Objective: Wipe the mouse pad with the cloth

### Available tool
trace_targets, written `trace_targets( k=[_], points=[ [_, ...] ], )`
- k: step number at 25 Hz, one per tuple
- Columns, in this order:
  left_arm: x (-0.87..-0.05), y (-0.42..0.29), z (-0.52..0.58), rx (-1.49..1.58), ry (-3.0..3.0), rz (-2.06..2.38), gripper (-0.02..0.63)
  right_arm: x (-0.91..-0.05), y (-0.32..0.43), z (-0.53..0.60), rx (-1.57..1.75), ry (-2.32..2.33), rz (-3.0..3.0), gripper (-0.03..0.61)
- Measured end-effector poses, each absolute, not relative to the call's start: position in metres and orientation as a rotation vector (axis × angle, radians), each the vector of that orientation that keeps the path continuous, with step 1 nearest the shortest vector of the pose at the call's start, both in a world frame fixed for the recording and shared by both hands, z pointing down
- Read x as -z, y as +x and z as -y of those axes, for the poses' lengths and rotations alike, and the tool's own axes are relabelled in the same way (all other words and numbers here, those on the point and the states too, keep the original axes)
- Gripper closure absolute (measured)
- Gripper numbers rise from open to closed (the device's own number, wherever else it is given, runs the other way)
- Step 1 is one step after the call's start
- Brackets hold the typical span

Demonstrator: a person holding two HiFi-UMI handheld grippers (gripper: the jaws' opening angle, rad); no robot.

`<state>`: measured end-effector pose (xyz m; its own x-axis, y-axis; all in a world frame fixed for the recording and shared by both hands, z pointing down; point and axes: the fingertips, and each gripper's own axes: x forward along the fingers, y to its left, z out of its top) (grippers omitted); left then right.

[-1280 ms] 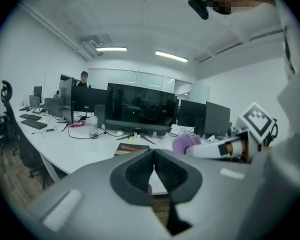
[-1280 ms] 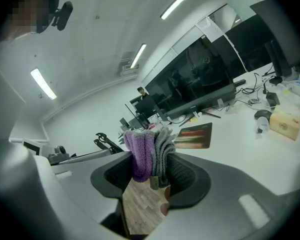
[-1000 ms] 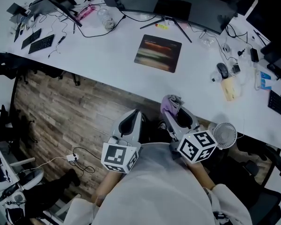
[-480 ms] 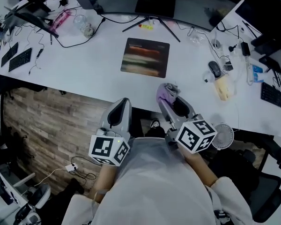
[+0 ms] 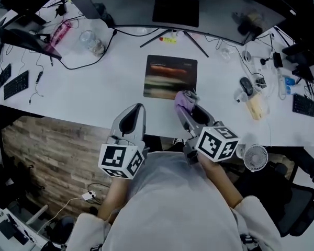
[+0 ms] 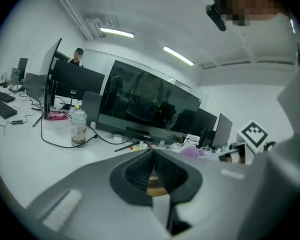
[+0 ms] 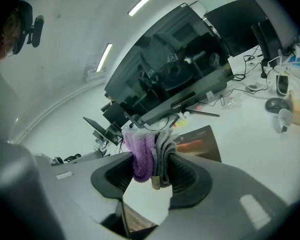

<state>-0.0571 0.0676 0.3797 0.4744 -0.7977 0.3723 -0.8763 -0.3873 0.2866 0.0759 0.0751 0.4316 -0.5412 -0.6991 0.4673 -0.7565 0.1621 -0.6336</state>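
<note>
The dark mouse pad with an orange and green print lies on the white desk in front of the monitor; its corner shows in the right gripper view as mouse pad. A folded purple and grey cloth sticks up between the jaws of my right gripper, which is shut on it just above the pad's near right edge. My left gripper hovers over the desk's front edge, left of the pad, jaws closed with nothing held.
A curved monitor stands behind the pad, its legs just beyond it. A plastic bottle and cables lie at the back left. A black mouse, a yellow box and a small fan sit to the right.
Both grippers have come forward from below the desk edge toward the desk. The right one, still holding the cloth, now reaches the pad's near edge.
</note>
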Motion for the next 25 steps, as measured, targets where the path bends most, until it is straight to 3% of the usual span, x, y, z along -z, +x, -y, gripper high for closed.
trace_targets(
  k=[11,25],
  points=[
    [-0.398,-0.086,0.004,-0.363,2.370,1.238,0.614,-0.444,0.014,-0.010,-1.339,1.369,2.344,0.385],
    [-0.431,-0.103,0.054,-0.424,2.402,1.096,0.614,-0.501,-0.006,0.059,-1.468,1.391,2.172,0.390]
  ],
)
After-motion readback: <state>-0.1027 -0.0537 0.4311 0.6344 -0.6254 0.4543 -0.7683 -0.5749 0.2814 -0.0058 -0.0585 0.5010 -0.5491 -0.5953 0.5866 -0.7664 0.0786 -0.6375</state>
